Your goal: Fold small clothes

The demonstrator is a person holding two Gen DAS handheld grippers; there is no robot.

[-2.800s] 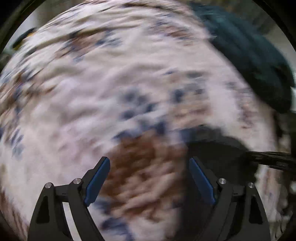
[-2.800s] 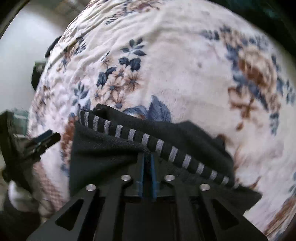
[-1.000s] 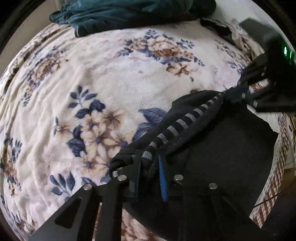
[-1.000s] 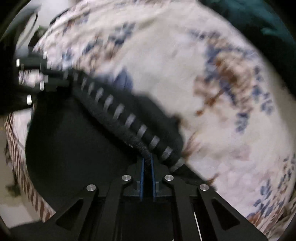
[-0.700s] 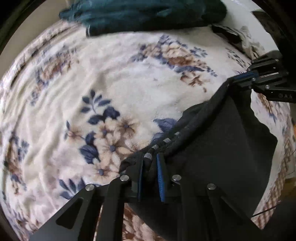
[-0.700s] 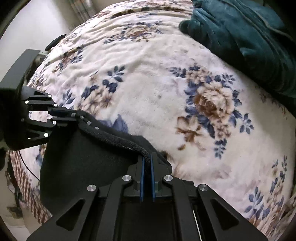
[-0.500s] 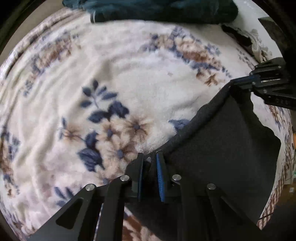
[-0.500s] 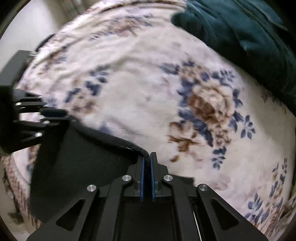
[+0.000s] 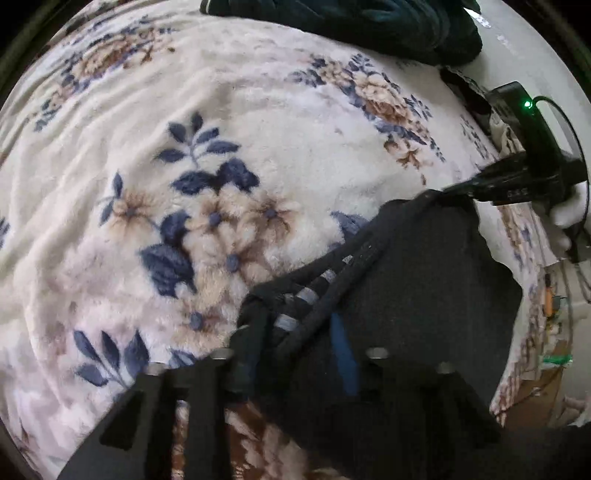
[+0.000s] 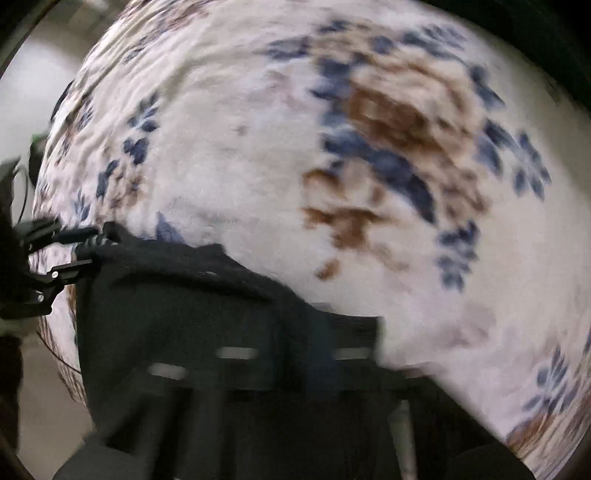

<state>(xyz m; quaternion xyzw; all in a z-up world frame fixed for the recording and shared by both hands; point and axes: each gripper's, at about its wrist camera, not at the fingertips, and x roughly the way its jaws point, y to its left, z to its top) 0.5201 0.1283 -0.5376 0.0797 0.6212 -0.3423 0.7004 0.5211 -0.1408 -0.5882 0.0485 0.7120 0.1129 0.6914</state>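
Observation:
A small black garment (image 9: 424,280) with a grey-striped waistband (image 9: 306,291) lies on the floral blanket (image 9: 221,147). My left gripper (image 9: 295,347) has its fingers parted around the waistband's near end, which rests loosely between them. My right gripper (image 9: 454,190) shows at the far right of the left wrist view, with its tips at the band's other end. In the blurred right wrist view the garment (image 10: 192,314) hides my right gripper's fingers, and the left gripper (image 10: 77,243) is at the far left.
A dark teal garment (image 9: 351,22) lies heaped at the far edge of the bed. The bed's right edge, with a red checked cloth (image 9: 517,369) and cables, drops off beside the black garment.
Both grippers have lowered the stretched waistband onto the blanket. My left gripper's fingers have parted and the band has gone slack. The right wrist view is now blurred by motion.

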